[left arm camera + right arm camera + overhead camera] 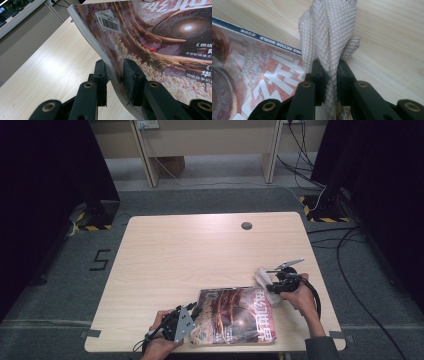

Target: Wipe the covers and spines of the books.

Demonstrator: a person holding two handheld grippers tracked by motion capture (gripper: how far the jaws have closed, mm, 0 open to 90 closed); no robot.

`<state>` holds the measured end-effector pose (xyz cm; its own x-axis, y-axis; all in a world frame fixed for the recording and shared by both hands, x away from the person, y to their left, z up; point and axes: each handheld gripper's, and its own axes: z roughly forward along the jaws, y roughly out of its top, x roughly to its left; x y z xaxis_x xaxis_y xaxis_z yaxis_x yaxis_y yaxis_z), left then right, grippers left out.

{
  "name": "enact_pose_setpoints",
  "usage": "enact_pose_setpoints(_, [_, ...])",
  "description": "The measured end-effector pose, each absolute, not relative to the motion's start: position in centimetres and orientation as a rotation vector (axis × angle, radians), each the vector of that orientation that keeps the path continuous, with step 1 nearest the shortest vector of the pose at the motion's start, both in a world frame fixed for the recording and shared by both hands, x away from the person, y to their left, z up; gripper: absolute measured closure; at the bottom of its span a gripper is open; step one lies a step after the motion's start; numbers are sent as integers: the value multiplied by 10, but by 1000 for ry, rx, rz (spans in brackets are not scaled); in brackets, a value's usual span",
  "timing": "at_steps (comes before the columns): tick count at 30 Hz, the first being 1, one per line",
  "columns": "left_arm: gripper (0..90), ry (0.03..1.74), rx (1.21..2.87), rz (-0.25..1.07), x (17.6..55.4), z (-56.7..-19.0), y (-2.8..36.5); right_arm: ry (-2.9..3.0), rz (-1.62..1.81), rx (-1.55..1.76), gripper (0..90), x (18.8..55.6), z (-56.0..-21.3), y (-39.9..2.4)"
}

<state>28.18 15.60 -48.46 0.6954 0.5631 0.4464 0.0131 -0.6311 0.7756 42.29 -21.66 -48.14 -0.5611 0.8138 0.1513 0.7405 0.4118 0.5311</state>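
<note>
- High view: a magazine point(233, 315) lies at the near edge of the tabletop point(200, 250), which is otherwise bare but for a cable hole point(246, 225) at the far side. The left gripper point(192, 312) is at the magazine's left edge, and the right gripper point(267, 282) holds a pale cloth point(262, 276) just off its top right corner. Nothing blocks either hand.
- Left gripper view: the fingers point(132, 80) are clamped on the magazine's point(150, 37) edge, which bows up off the tabletop point(55, 65). The grip is shallow and near one corner, so I judge the pages could crease or slip free under a hard pull.
- Right gripper view: the fingers point(318, 75) pinch the bunched quilted cloth point(329, 32), which hangs over the magazine's point(262, 75) corner. Wiping could drag the cover if the left grip yields.
</note>
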Motion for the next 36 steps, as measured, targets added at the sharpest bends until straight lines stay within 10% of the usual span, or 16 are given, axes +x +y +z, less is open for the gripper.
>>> enact_pose_setpoints(31, [732,447,2111,879,283,-484,157,2370,693,1511,786,410,-474,-277])
enact_pose_setpoints(36, [730,449,2112,877,283,-485,157,2346,684,1547,668,412,-479,-279])
